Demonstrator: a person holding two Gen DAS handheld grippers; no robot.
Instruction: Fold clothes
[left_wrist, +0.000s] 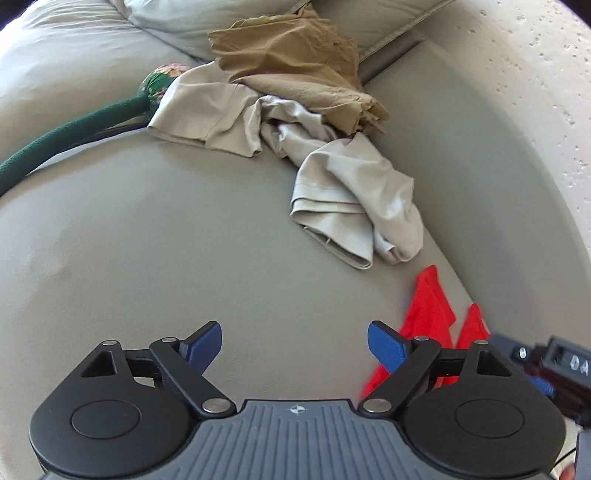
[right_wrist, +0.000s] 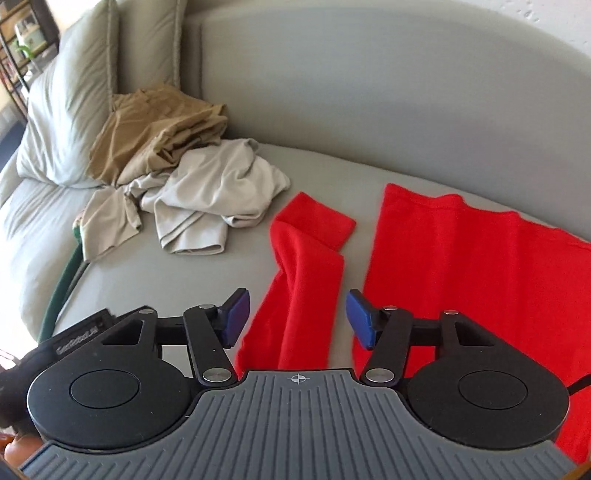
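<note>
A red garment (right_wrist: 480, 266) lies spread on the grey sofa seat (right_wrist: 184, 280), its sleeve (right_wrist: 306, 266) stretched out to the left with the cuff folded over. My right gripper (right_wrist: 297, 317) is open and empty, hovering just above the sleeve. My left gripper (left_wrist: 295, 349) is open and empty over bare seat; the red sleeve (left_wrist: 428, 317) shows at its right. A crumpled beige garment (left_wrist: 347, 199) (right_wrist: 207, 195) and a tan garment (left_wrist: 295, 70) (right_wrist: 155, 125) are piled further back.
A green padded strap with a floral end (left_wrist: 74, 125) lies at the left of the seat. Grey cushions (right_wrist: 70, 103) lean at the sofa's back left. The sofa backrest (right_wrist: 369, 92) rises behind. A white textured wall (left_wrist: 535, 92) is at the right.
</note>
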